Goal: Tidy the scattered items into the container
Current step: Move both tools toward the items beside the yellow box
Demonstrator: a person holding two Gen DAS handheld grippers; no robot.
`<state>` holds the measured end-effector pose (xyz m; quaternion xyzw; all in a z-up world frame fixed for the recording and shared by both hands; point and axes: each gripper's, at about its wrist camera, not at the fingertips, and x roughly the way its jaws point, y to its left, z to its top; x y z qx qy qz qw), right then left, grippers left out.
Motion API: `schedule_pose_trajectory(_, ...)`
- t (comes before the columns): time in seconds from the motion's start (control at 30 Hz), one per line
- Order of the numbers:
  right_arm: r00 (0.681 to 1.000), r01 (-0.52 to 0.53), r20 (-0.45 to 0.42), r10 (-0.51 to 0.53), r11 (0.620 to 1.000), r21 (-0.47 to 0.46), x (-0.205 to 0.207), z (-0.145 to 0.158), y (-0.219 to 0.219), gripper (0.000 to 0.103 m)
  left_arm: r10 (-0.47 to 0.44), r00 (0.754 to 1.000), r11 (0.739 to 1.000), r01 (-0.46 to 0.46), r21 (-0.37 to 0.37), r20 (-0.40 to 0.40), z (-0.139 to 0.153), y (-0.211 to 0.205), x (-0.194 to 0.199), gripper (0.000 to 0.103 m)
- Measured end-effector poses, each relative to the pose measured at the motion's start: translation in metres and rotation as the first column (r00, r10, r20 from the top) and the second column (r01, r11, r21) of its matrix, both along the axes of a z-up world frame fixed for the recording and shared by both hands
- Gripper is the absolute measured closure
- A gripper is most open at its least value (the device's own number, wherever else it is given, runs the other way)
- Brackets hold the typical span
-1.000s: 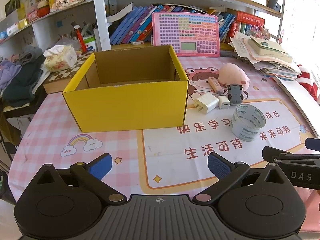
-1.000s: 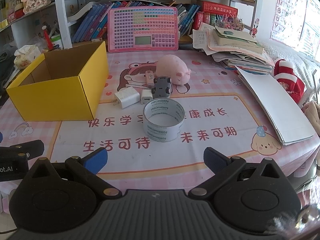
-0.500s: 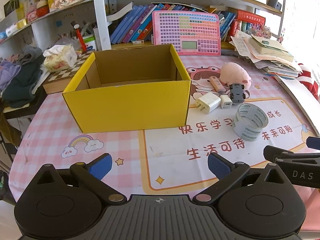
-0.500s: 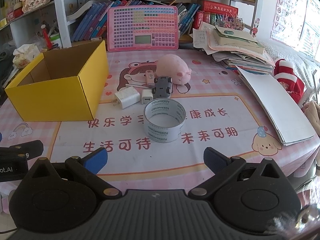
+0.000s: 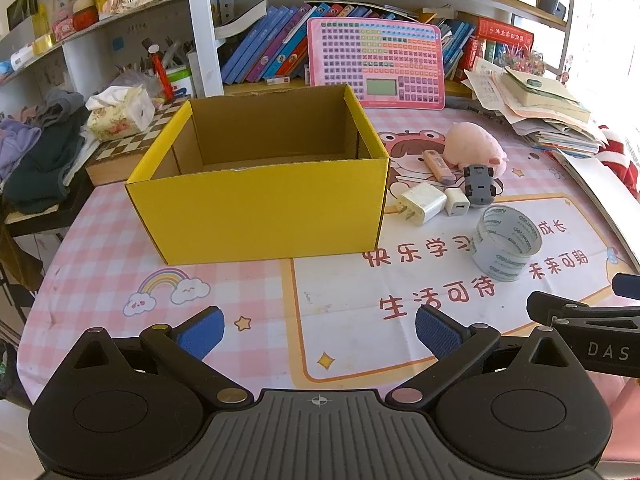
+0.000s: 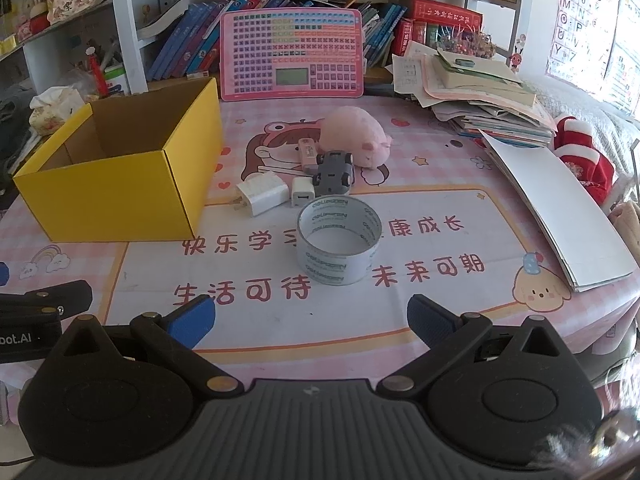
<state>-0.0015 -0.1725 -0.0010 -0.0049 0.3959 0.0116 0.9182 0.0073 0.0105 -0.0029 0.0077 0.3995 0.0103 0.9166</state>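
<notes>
**Both grippers wide and empty, nothing boxed yet**

Right gripper (image 6: 310, 320) hangs low over the near edge of the pink checked table mat (image 6: 440, 320) with its blue-padded jaws spread wide and nothing between them; the left gripper (image 5: 318, 330) is likewise spread and empty, hovering over the mat in front of the box.

By size, the scene runs as follows. An open yellow cardboard box (image 5: 264, 216), the container, stands on the left half of the mat, and what shows of its brown inside holds none of the items, though the near part of its floor is hidden behind the front wall. To its right lie all the loose items. A pink plush pig (image 6: 356, 138) sits farthest back. A wide roll of clear printed tape (image 6: 338, 240) stands on its edge rim nearest the right gripper, directly ahead of it. A grey toy car (image 6: 334, 172) rests just in front of the pig. A large white plug charger (image 6: 262, 198) lies near the box's right wall, with a small white cube charger (image 6: 303, 197) just beside it. A slim pink and orange stick-shaped item (image 6: 307, 154) lies between the pig and the chargers.

Judging from this, the tidying has barely begun: six items appear left to move, and the tape roll looks the likeliest first pick for the right gripper.
</notes>
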Motion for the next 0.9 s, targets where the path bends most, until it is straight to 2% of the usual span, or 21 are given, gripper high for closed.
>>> schedule_pose_trajectory(0.7, 1.0, -0.006, 0.014, 0.006, 1.0, 0.021, 0.0, 0.002, 0.009, 0.0, -0.016, 1.0, 1.0, 0.016, -0.008, 0.013, -0.001, 0.013, 0.003, 0.0)
schedule_pose_trajectory(0.9, 1.0, 0.023, 0.011, -0.024, 0.999, 0.025, -0.001, 0.003, 0.008, 0.0, -0.017, 1.0, 1.0, 0.018, -0.007, 0.016, 0.001, 0.019, 0.003, 0.0)
